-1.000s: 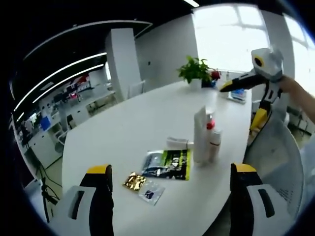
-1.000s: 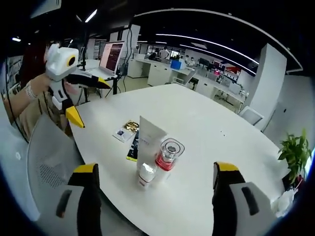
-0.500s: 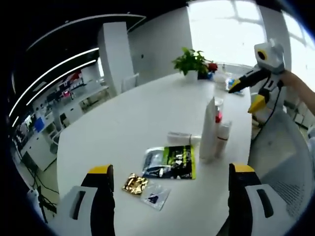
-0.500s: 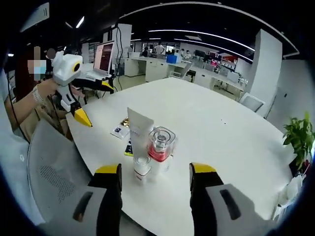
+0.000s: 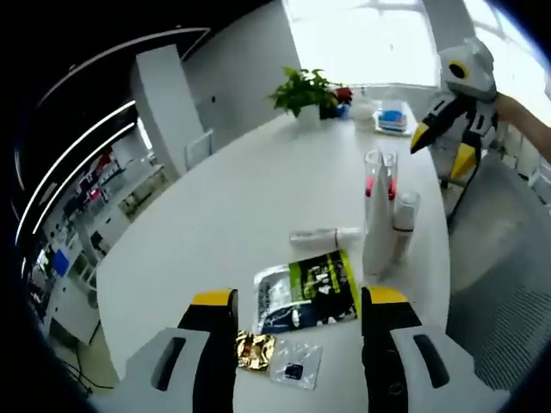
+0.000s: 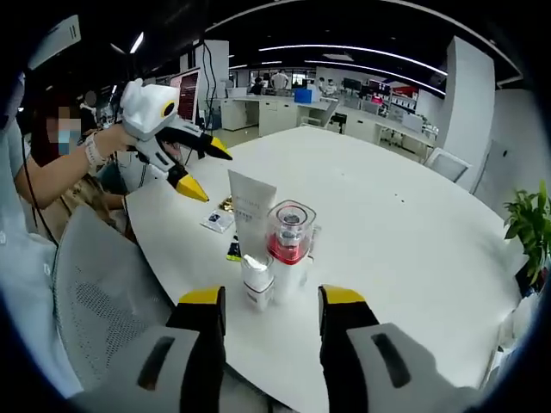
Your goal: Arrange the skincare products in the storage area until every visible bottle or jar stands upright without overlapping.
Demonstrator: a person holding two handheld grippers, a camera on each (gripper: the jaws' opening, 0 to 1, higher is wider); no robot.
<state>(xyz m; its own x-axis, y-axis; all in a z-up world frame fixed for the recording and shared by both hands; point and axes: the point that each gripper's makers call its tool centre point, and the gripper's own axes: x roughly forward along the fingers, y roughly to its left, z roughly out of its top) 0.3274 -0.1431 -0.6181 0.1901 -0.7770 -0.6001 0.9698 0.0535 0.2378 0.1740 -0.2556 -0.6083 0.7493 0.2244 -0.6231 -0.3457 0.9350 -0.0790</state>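
Lining up the empty, half-open right claw (image 6: pixel 269 301) around the small white bottle (image 6: pixel 256 280) by the tabletop (image 6: pixel 405 249) edge, left claw (image 5: pixel 297 305) hanging empty, half-open.

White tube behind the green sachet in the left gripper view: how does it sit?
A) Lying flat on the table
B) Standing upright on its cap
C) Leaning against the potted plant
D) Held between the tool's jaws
A: the white tube lies flat on the table, just past the green sachet, beside the upright bottles.
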